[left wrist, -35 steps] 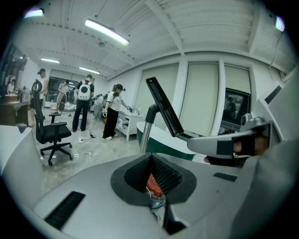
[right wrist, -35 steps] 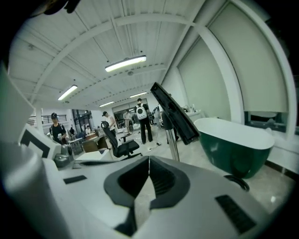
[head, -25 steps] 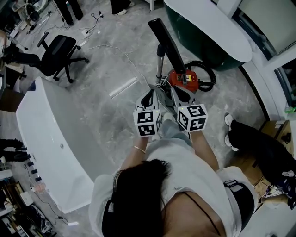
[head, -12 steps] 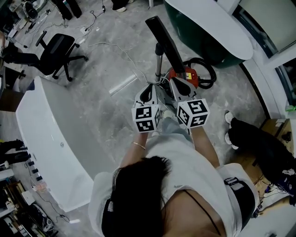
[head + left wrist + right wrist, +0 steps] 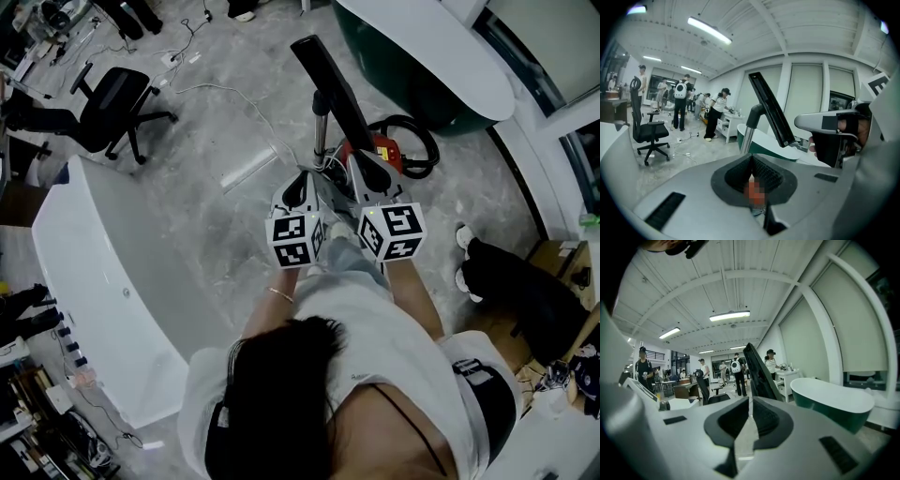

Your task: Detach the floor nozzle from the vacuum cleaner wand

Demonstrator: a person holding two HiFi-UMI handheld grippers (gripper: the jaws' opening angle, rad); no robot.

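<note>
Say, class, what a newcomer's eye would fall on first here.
The black nozzle, tilted up on the chrome wand, stands at top centre of the head view. Just below it the left gripper and right gripper sit side by side with jaws shut, beside the red vacuum.

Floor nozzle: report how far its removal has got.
Done: nothing. The floor nozzle sits on the end of the wand, raised off the floor. In hand: left gripper and right gripper, both shut, are near the wand; whether they grip it is unclear. Left: pulling the nozzle off.
</note>
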